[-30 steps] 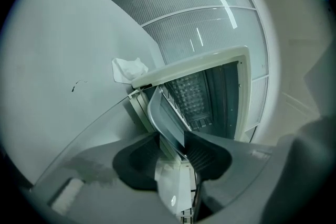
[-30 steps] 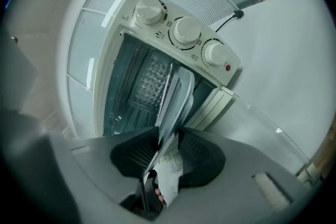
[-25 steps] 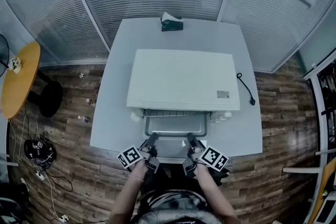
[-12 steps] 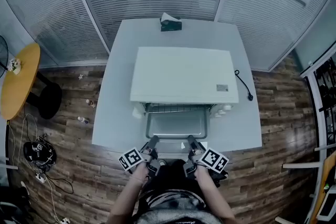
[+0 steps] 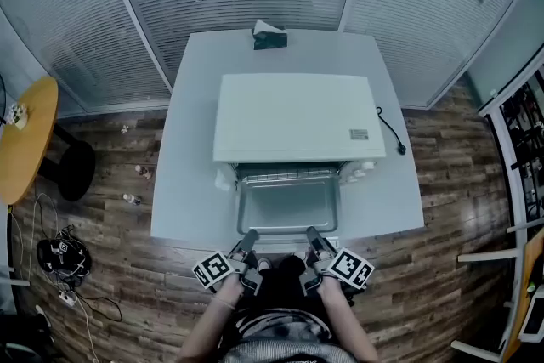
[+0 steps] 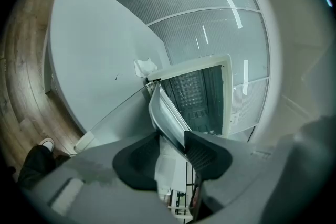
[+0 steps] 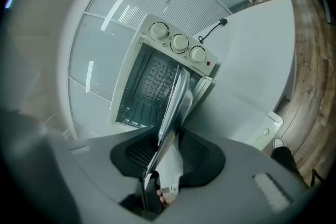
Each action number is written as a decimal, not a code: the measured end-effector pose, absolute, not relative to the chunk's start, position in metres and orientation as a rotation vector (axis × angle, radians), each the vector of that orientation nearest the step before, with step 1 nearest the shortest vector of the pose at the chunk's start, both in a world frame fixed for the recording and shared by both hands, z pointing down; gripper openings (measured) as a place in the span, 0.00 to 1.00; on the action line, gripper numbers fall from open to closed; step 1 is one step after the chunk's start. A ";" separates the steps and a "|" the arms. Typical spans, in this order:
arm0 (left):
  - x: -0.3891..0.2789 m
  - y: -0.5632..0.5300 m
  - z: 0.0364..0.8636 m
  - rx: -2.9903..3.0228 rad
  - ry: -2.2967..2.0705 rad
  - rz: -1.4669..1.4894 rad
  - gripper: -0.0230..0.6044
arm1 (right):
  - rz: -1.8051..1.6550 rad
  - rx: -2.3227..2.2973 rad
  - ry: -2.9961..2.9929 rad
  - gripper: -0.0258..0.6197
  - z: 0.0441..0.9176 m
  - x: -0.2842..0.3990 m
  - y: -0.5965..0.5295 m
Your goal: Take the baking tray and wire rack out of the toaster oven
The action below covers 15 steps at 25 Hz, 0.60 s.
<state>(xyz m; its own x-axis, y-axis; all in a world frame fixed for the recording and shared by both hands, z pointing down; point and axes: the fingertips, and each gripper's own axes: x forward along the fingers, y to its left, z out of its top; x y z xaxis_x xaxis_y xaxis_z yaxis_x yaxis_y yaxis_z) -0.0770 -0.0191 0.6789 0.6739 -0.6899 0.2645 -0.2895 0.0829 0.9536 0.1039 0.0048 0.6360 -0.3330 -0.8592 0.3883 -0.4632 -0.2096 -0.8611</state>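
Head view: my left gripper (image 5: 247, 244) pinches the baking tray (image 5: 286, 204) at its 7 o'clock rim, and my right gripper (image 5: 314, 242) pinches the 5 o'clock rim. It looks mostly clear of the toaster oven (image 5: 293, 116). The wire rack (image 5: 289, 177) sits inside at 12 o'clock, untouched.

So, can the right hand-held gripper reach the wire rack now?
Probably not: the right hand-held gripper is shut on the baking tray, which lies drawn out in front of the wire rack.
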 end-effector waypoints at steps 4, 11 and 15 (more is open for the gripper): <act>-0.079 -0.004 0.672 1.508 -0.836 -0.351 0.28 | -1.544 -1.548 1.672 0.23 0.630 0.102 0.021; -0.085 0.018 0.649 1.616 -0.797 -0.348 0.29 | -1.457 -1.460 1.692 0.23 0.606 0.090 0.044; -0.088 0.019 0.623 1.694 -0.765 -0.362 0.28 | -1.419 -1.459 1.707 0.23 0.591 0.090 0.053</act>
